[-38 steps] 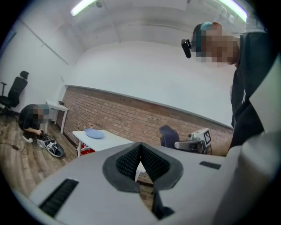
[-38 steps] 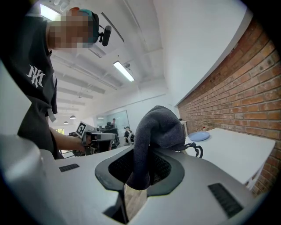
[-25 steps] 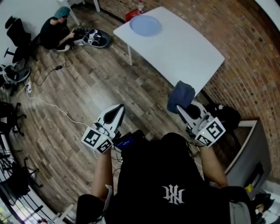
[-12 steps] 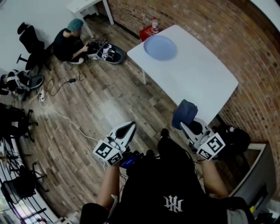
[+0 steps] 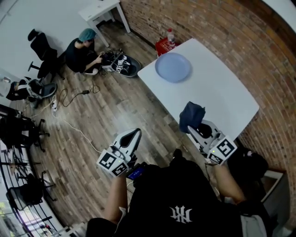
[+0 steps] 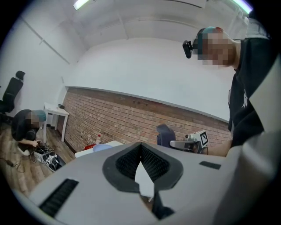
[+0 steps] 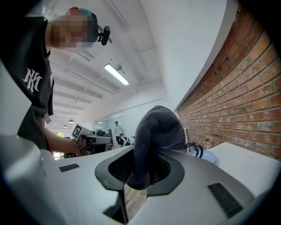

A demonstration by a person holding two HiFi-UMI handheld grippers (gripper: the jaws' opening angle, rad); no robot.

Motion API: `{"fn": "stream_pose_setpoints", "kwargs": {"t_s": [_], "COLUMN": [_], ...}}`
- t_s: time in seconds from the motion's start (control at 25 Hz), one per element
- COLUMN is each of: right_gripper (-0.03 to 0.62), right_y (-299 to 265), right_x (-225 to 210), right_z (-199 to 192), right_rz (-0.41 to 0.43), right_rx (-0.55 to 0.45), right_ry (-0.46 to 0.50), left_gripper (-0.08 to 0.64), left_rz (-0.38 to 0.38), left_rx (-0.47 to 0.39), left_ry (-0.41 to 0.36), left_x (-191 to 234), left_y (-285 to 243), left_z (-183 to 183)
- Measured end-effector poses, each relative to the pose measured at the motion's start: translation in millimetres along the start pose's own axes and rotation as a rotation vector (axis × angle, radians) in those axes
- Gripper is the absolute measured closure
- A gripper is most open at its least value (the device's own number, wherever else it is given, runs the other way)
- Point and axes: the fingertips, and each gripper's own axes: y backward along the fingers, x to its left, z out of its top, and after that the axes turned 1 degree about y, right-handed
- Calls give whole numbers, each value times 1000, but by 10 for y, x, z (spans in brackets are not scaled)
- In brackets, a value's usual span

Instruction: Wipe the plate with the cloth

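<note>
A pale blue plate (image 5: 173, 67) lies on the white table (image 5: 217, 92), near its far corner. My right gripper (image 5: 193, 124) is shut on a dark blue cloth (image 5: 191, 115), which bunches up above the jaws at the table's near edge. In the right gripper view the cloth (image 7: 156, 136) hangs between the pads, with the plate (image 7: 206, 157) small behind it. My left gripper (image 5: 134, 135) is shut with nothing in it and hovers over the wooden floor, left of the table. The left gripper view shows the plate (image 6: 102, 147) far off.
A red box with a bottle (image 5: 167, 40) stands on the floor behind the table, by the brick wall. A person (image 5: 83, 51) sits on the floor at the far left beside bags. Office chairs (image 5: 39, 44) and cables line the left side. A small white table (image 5: 102, 11) is at the back.
Both grippers have moved forward towards the table. The table and plate sit nearer and lower in the head view. The cloth stays in the right jaws.
</note>
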Motion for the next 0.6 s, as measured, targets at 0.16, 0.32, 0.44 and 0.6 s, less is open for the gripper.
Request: {"fn": "stream_pose_setpoints", "kwargs": {"t_s": [0.16,0.32,0.44,0.6], "right_gripper": [511,511,511,511], "right_y": [-89,-245,-432,-830], "right_x": [-345,-567,-642,-701], "right_z": [-37,-164,-238,-229], "right_rz": [-7,-8,10,-10], "right_rx": [15,32,50,41], "right_ry": [-4,-51,-69,-64], "left_gripper": [557,557,557,557], "left_rz": [24,5,-22,-79], "left_rx": [8,36,45,43], "left_ry": [20,24,31,44], "left_x": [170,356,570,971], "left_y": [-275,-551,-757,-955], "left_z": [5,-24,-5,71]}}
